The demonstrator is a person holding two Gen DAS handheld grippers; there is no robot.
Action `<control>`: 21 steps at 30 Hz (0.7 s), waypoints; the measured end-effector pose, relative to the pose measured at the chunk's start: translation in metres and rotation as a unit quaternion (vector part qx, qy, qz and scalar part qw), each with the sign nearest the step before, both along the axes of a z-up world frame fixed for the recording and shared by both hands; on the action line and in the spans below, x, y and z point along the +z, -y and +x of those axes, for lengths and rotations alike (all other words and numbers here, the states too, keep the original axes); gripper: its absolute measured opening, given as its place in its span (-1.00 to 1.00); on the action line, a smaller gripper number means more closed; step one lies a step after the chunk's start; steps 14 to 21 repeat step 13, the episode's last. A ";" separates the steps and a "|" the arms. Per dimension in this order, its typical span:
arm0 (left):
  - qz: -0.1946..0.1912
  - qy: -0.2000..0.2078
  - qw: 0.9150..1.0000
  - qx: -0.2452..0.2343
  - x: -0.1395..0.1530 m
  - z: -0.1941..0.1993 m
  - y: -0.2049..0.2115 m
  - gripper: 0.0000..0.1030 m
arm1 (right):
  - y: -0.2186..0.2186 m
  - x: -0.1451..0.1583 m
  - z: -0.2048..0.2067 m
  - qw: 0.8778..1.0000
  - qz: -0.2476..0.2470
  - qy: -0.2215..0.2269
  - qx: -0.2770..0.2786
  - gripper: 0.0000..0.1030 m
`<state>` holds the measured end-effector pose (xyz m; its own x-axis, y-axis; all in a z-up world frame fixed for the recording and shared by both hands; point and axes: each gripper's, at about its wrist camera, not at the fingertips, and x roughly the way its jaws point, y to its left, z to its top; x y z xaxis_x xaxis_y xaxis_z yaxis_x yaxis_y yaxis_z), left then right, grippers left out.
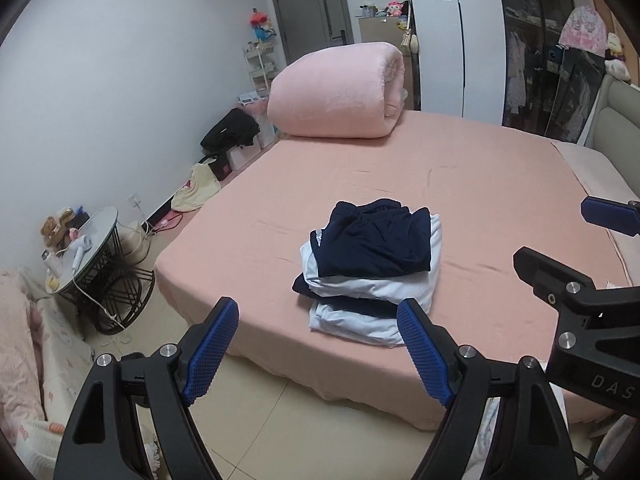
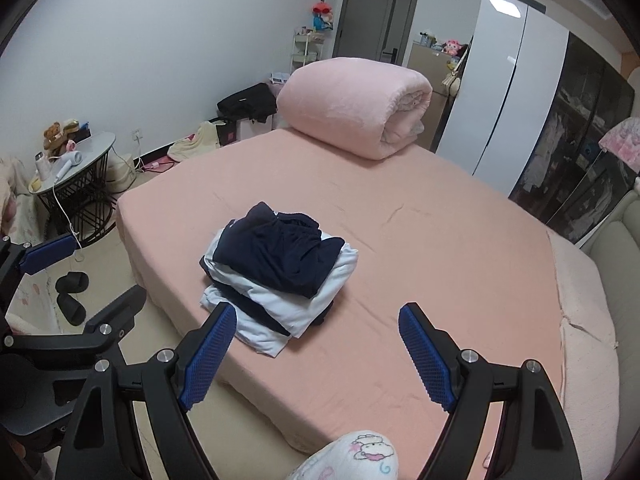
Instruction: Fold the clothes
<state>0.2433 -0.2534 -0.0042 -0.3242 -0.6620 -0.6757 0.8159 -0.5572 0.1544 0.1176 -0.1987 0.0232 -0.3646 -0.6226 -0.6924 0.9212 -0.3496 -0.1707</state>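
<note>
Your left gripper and right gripper both hang released and empty, low in frame, short of the bed. The stack of navy and white clothes sits mid-frame near the mattress edge, probably within easy reach.

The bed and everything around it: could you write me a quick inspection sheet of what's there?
Surface: bed with a pink sheet, mostly bare.
Job's things: stack of clothes, navy and white, near the bed's front edge.
Clutter: rolled pink quilt at the far end.
Grippers: left gripper and right gripper both open, holding nothing, short of the stack.
Cables: white cord hanging from the hair dryer on the round side table.
Surroundings: black slippers on the floor, white wardrobe, grey door.
</note>
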 end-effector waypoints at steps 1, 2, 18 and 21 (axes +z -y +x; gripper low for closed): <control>-0.001 -0.001 1.000 -0.001 0.001 0.000 0.001 0.58 | 0.000 0.002 0.001 1.000 0.000 -0.001 0.001 0.62; -0.001 -0.002 1.000 -0.002 0.002 0.001 0.001 0.58 | 0.001 0.003 0.001 1.000 0.000 0.000 0.002 0.62; 0.007 -0.009 1.000 -0.002 0.007 0.007 0.002 0.58 | 0.000 0.009 0.006 1.000 0.011 0.009 0.003 0.62; 0.007 -0.009 1.000 -0.002 0.007 0.007 0.002 0.58 | 0.000 0.009 0.006 1.000 0.011 0.009 0.003 0.62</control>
